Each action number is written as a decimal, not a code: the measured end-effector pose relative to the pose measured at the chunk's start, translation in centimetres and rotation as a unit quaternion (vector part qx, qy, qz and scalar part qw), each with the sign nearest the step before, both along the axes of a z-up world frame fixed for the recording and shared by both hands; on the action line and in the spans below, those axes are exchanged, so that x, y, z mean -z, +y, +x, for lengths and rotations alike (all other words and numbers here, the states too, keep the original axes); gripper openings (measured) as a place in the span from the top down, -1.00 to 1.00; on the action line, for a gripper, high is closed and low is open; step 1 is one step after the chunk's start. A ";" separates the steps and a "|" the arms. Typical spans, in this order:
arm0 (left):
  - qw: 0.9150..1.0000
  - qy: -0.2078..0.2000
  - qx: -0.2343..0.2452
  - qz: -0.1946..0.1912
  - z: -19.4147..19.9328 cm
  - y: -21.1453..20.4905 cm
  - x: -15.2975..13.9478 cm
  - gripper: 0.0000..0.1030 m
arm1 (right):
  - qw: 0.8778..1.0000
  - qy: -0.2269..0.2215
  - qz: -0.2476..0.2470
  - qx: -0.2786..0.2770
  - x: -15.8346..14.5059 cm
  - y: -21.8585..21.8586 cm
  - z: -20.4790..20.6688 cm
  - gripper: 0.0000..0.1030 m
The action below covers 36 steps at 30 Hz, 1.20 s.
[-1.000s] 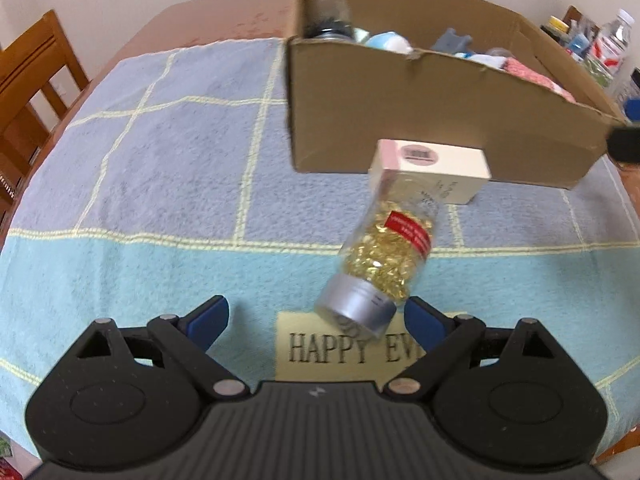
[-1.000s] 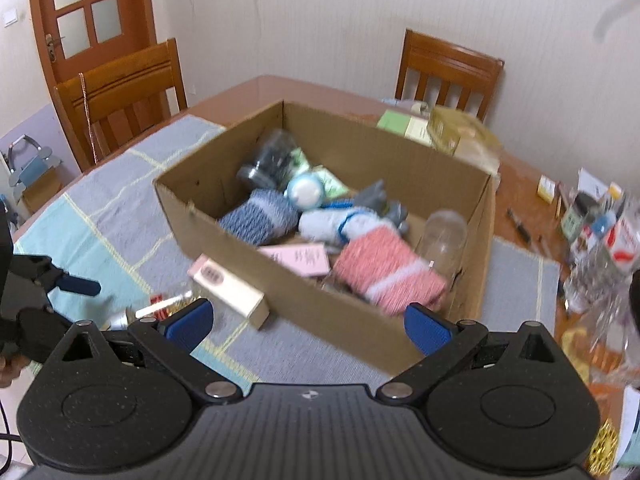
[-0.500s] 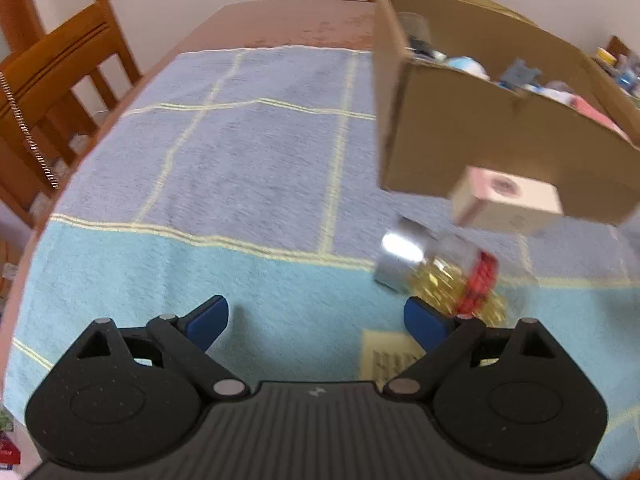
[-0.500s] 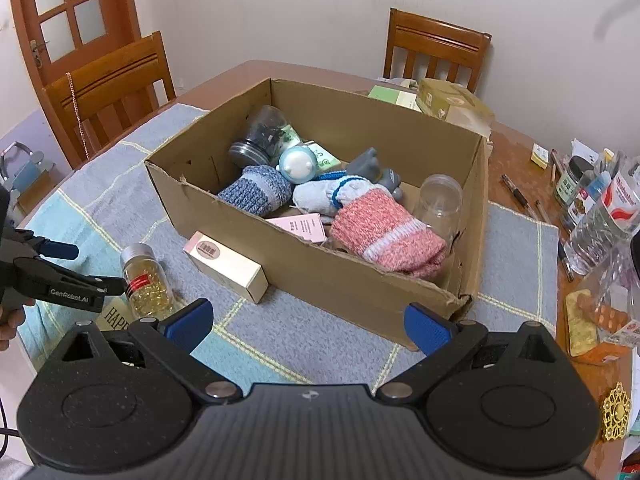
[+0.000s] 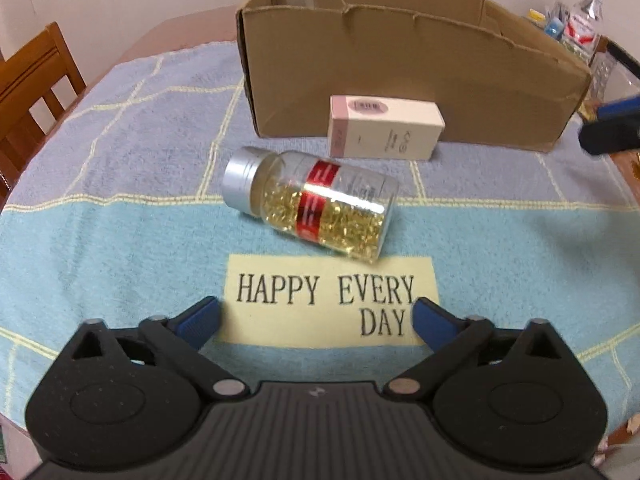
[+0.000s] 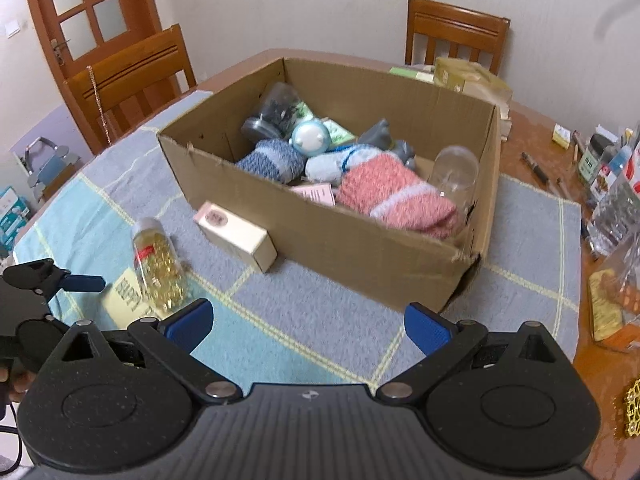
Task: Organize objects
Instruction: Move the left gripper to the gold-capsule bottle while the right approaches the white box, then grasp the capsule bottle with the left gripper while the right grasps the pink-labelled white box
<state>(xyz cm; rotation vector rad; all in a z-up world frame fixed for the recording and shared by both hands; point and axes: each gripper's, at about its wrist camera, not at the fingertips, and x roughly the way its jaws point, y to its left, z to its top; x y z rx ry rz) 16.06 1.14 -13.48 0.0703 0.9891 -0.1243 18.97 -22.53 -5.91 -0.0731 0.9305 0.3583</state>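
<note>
A clear bottle of golden capsules (image 5: 312, 200) with a silver cap and red label lies on its side on the mat, cap to the left. It also shows in the right wrist view (image 6: 158, 266). Behind it a pink-and-white carton (image 5: 384, 128) rests against the cardboard box (image 5: 400, 60). My left gripper (image 5: 316, 316) hovers over the "HAPPY EVERY DAY" patch, short of the bottle, its jaws opening with nothing between them. My right gripper (image 6: 308, 320) is open and empty in front of the box's near wall (image 6: 340, 248). Inside the box lie a pink sock (image 6: 396, 196), a blue sock (image 6: 272, 160) and jars.
A blue-and-grey checked mat (image 5: 120, 160) covers the table. Wooden chairs stand at the left (image 6: 132, 80) and behind the box (image 6: 456, 28). Bottles, pens and packets crowd the table's right side (image 6: 608, 184). A wooden door (image 6: 80, 8) is at the far left.
The bottle, which pointed its cap at my left jaws, now lies crosswise farther from them. The left view has swung to face the box's long wall. The right gripper has dropped a little.
</note>
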 end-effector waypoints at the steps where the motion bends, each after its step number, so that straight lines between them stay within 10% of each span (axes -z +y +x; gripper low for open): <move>1: 1.000 -0.009 0.001 -0.002 -0.1 0.0 0.1 -0.99 | 1.000 0.002 -0.004 0.000 0.3 -0.1 -0.2 -1.00; 22: 0.991 -0.100 0.088 0.003 3.5 0.6 0.1 -0.99 | 0.997 0.035 -0.032 0.053 2.1 3.3 -1.0 -1.00; 36: 0.993 -0.081 0.067 -0.049 4.9 3.1 -1.0 -0.82 | 0.995 0.050 -0.029 0.078 2.8 5.8 0.0 -1.00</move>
